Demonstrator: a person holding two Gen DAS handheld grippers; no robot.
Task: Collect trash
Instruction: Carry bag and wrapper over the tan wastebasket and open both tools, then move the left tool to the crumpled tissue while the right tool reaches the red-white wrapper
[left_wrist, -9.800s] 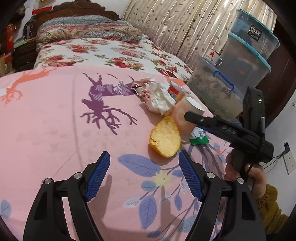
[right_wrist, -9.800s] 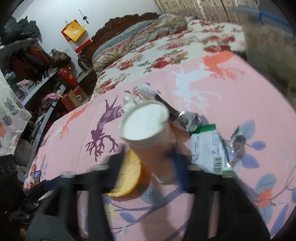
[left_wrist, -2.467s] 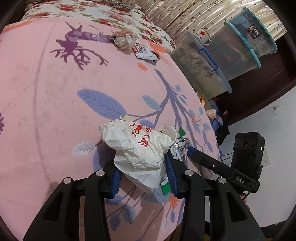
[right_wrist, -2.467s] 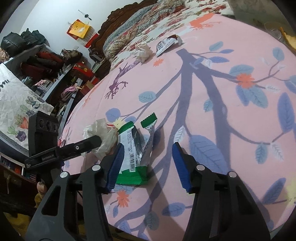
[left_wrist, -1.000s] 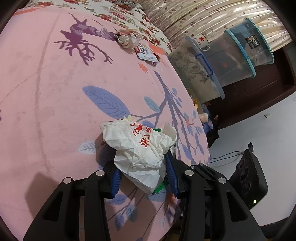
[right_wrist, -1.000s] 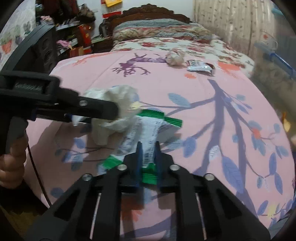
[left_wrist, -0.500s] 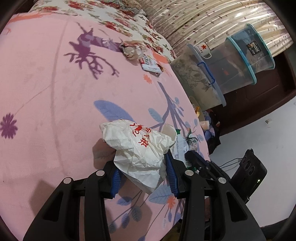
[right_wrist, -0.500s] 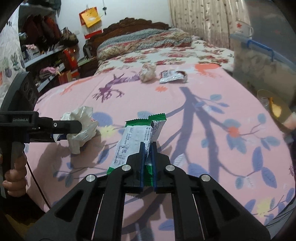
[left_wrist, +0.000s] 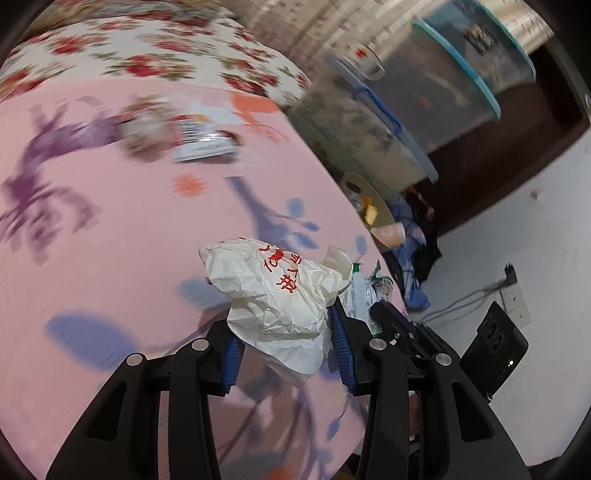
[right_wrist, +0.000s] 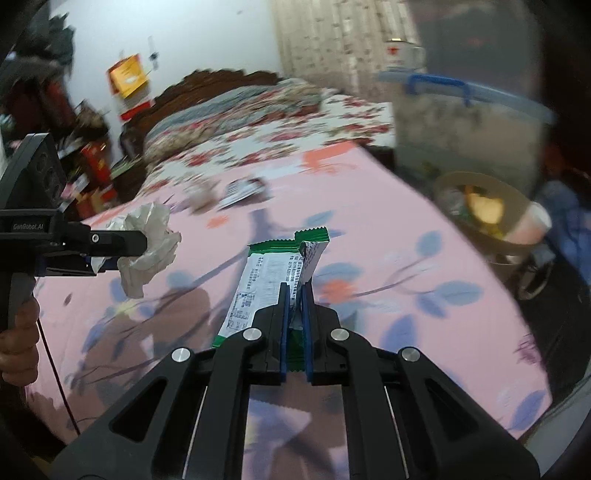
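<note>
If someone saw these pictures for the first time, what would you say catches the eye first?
The crumpled white paper with red print, clamped in the left tongs above the pink bedspread. Next, the green-edged wrapper pinched in the right tongs. Beside the bed sits a bin already holding trash.

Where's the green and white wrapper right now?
The green and white wrapper is clamped in the right gripper, held above the pink bedspread. In the right wrist view it sits centre, right of the crumpled paper held in the left gripper.
</note>
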